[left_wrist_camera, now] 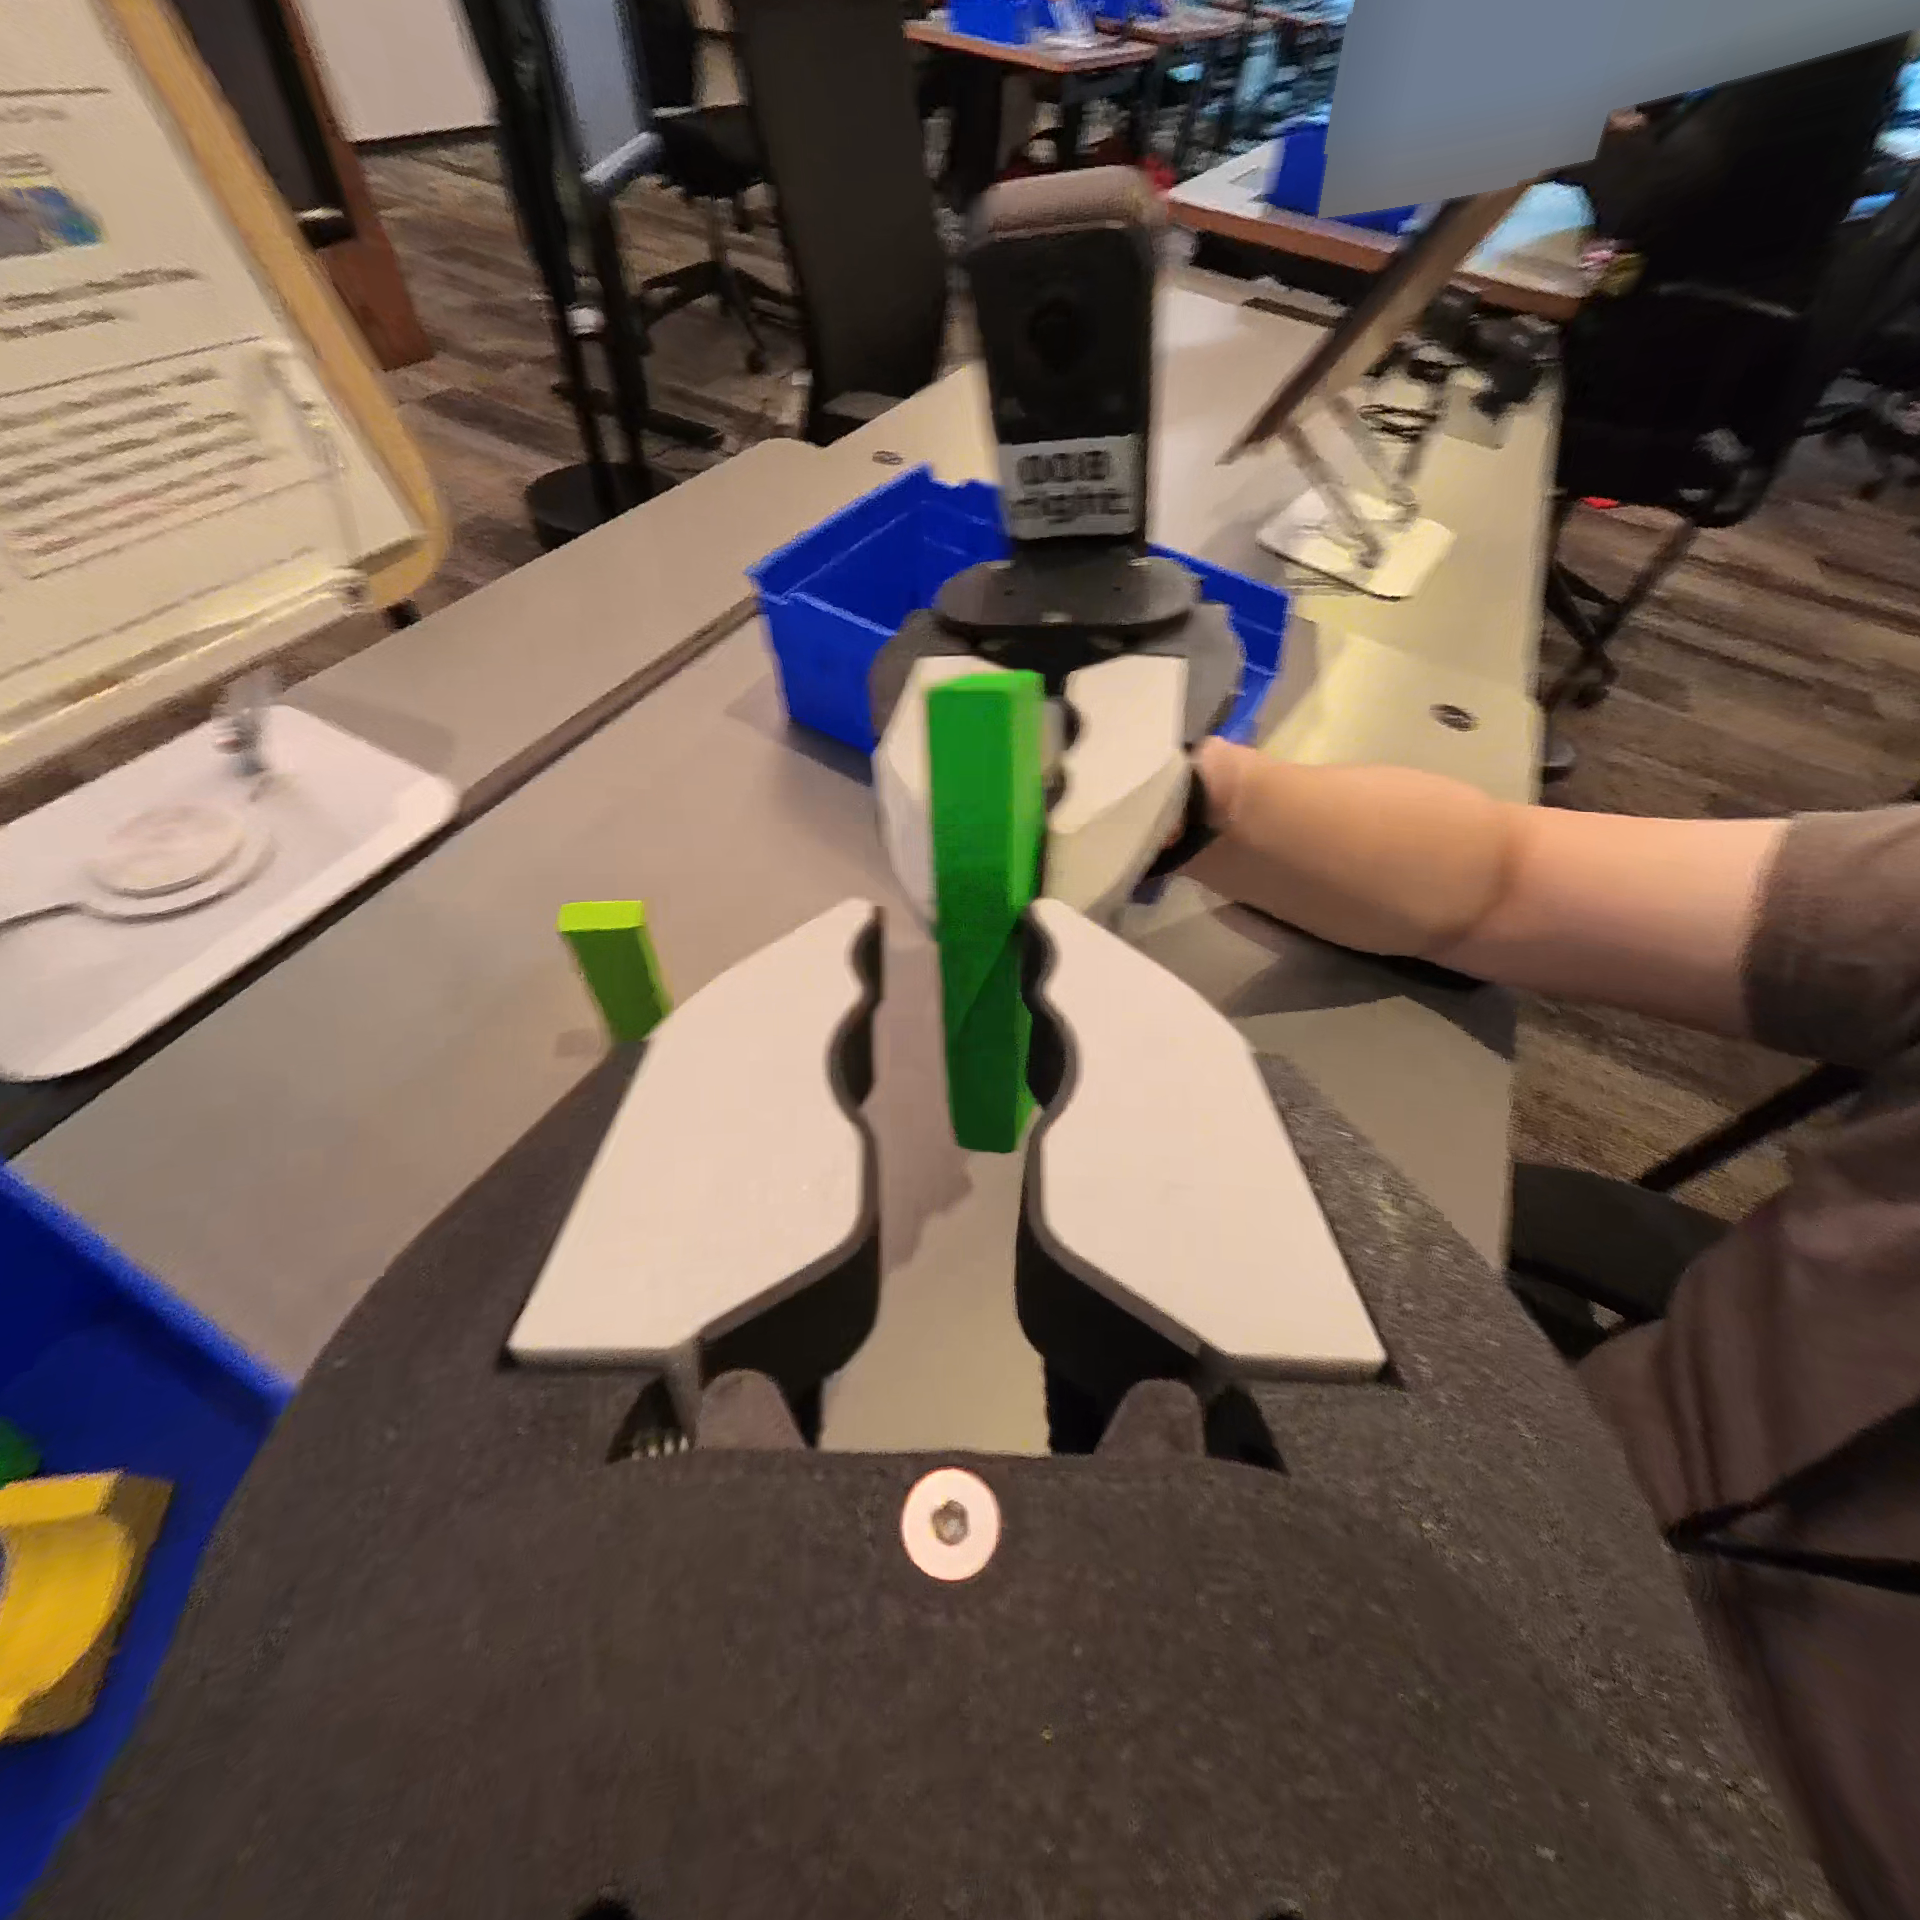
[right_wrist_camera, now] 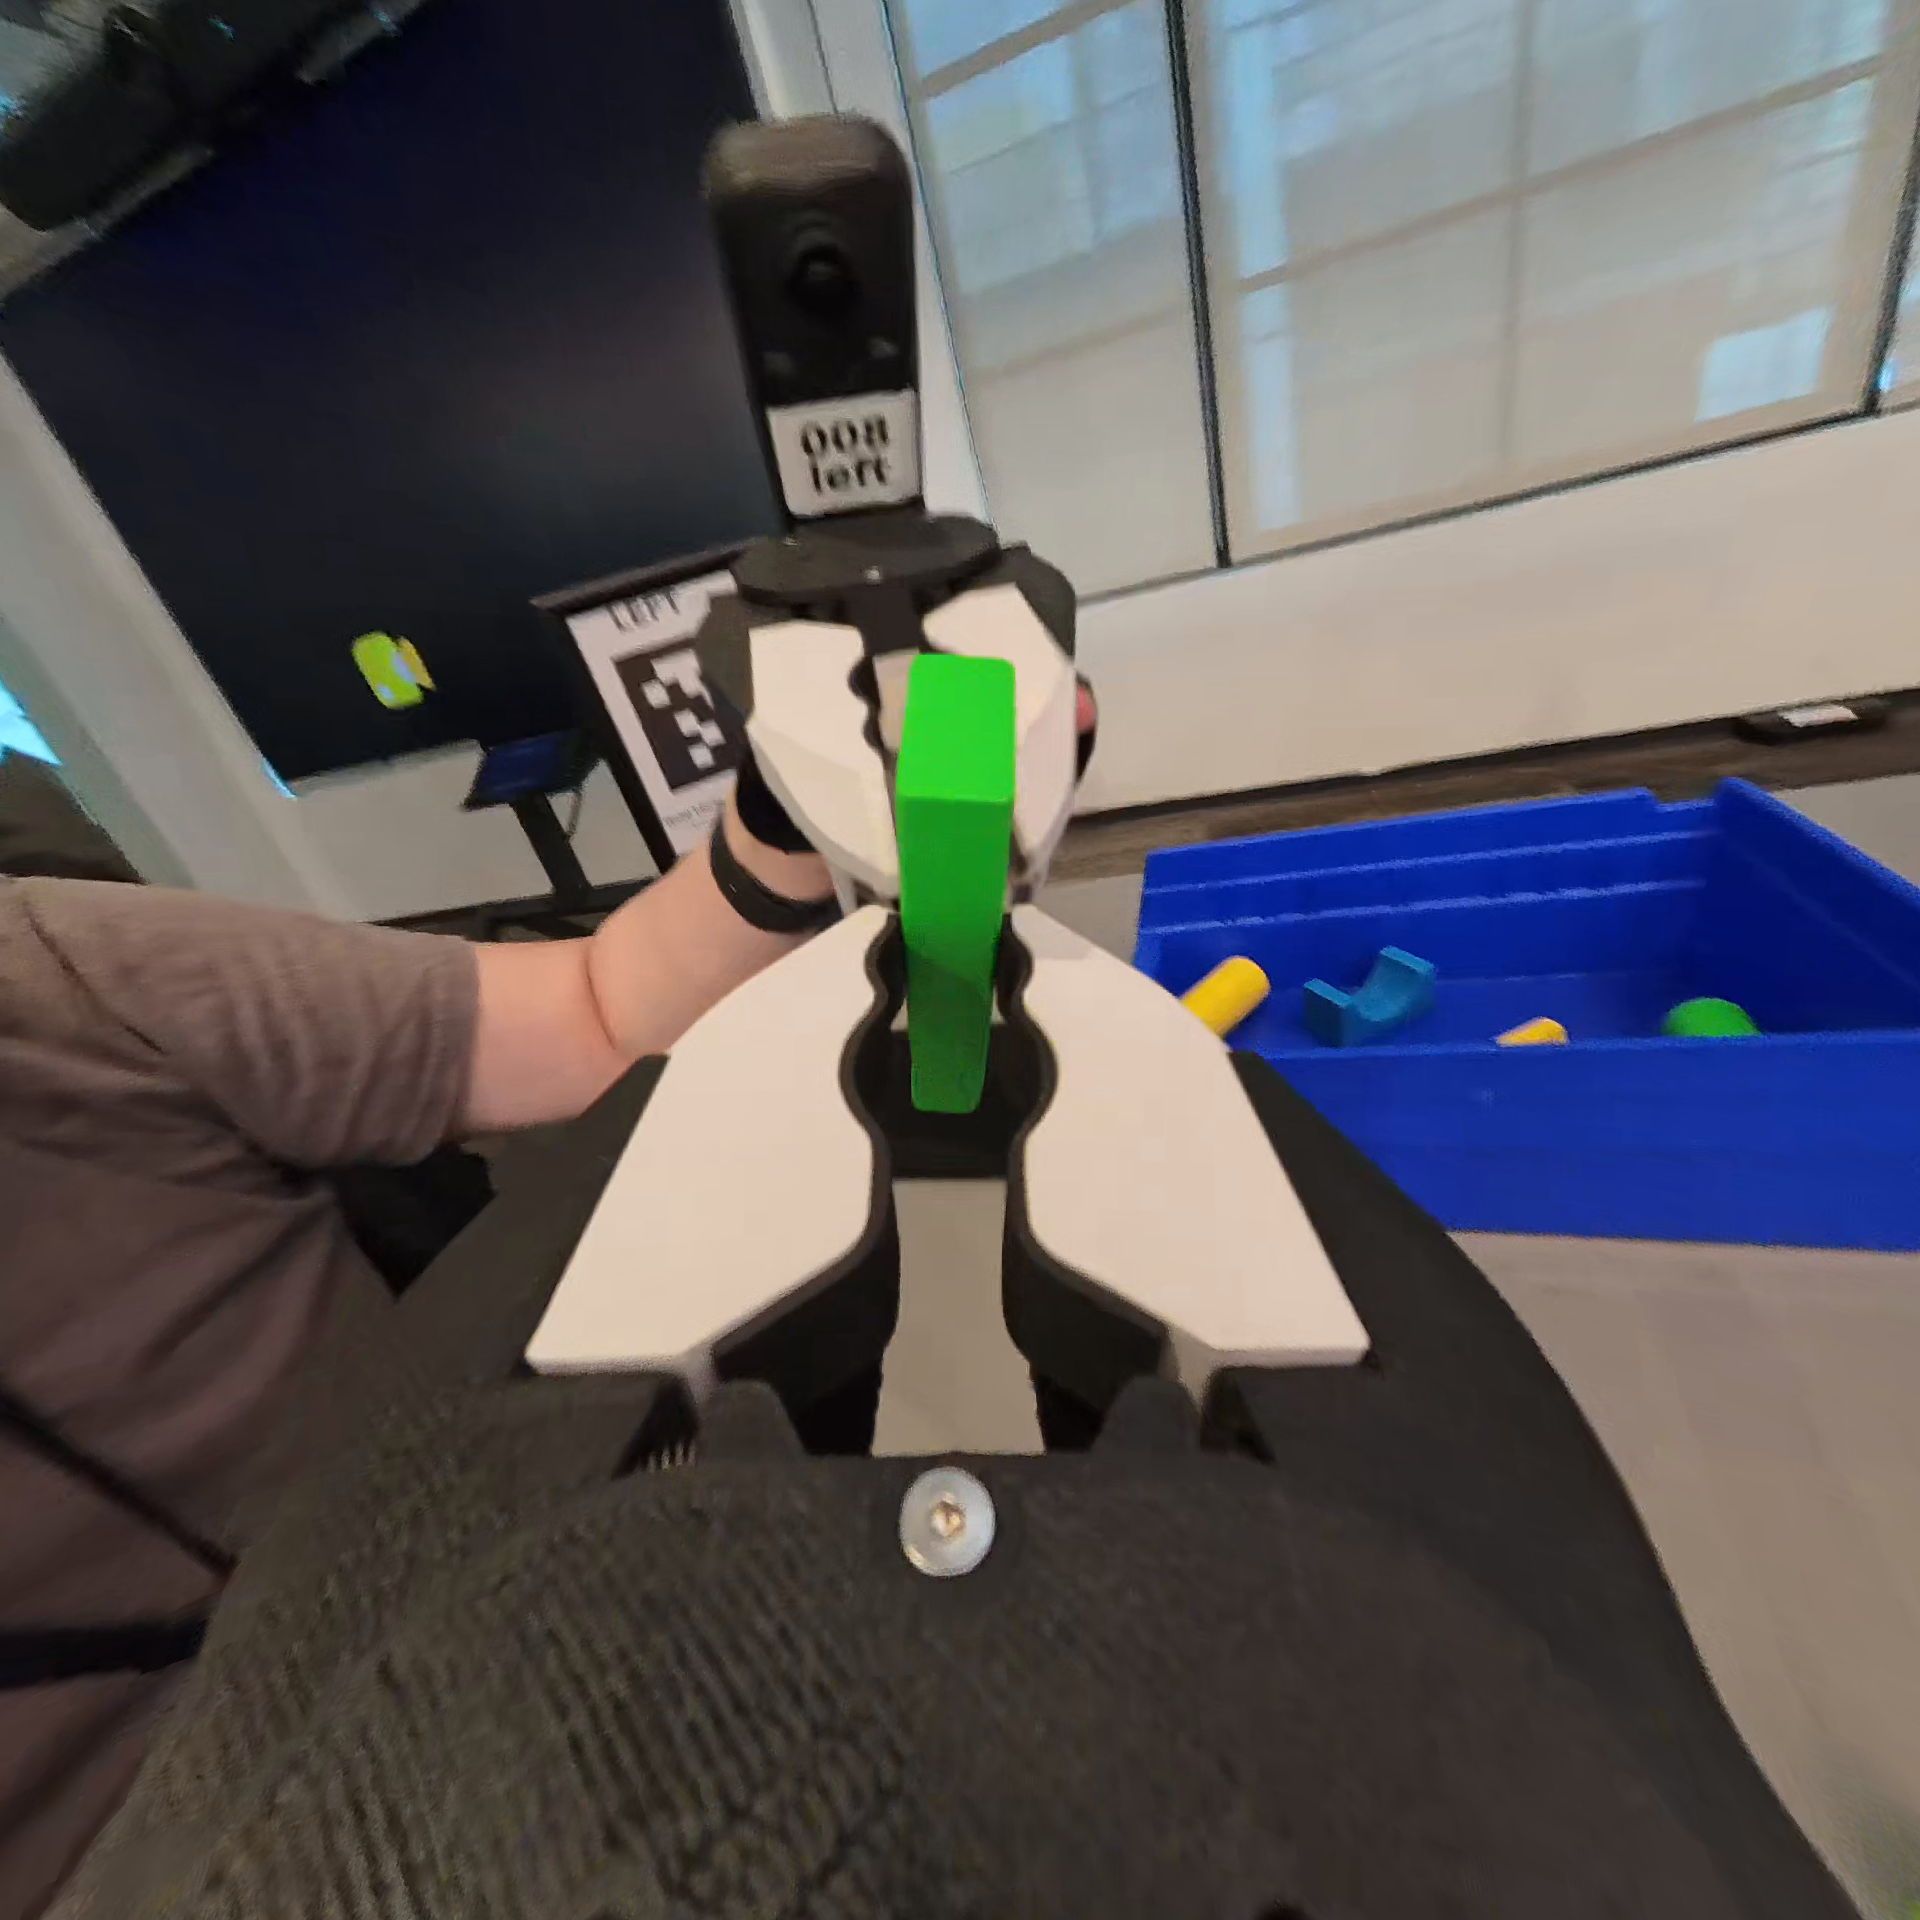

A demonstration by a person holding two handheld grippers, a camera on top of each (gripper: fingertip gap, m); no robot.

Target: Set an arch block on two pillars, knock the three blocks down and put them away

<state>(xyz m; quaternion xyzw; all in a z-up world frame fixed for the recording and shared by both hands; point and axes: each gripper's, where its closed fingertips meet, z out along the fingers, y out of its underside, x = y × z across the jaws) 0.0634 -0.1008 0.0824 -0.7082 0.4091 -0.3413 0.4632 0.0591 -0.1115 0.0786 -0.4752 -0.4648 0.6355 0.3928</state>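
Left gripper: nearest the left wrist camera, fingers pointing to 12 o'clock; the right-side finger touches the tall green block, while a gap shows between the block and the left-side finger, so whether it grips cannot be told
Right gripper: nearest the right wrist camera, fingers to 12 o'clock, tips closed against both sides of the block's lower half, grasping it; in the left wrist view it faces the camera at 12 o'clock beyond the block
Grey table: lies under both grippers
Blue bin: at 3 o'clock in the right wrist view, on the table, holding a yellow cylinder, a blue arch block and a green piece
Second blue bin: at 12 o'clock in the left wrist view, behind the right gripper
Tall green block: long axis near vertical, top end up at 12 o'clock, leaning slightly; it stands between the two facing grippers, its lower half between their fingertips; whether its base meets the table is not visible
Small green block: at 10 o'clock of the left gripper, upright on the table with a slight tilt, apart from both grippers
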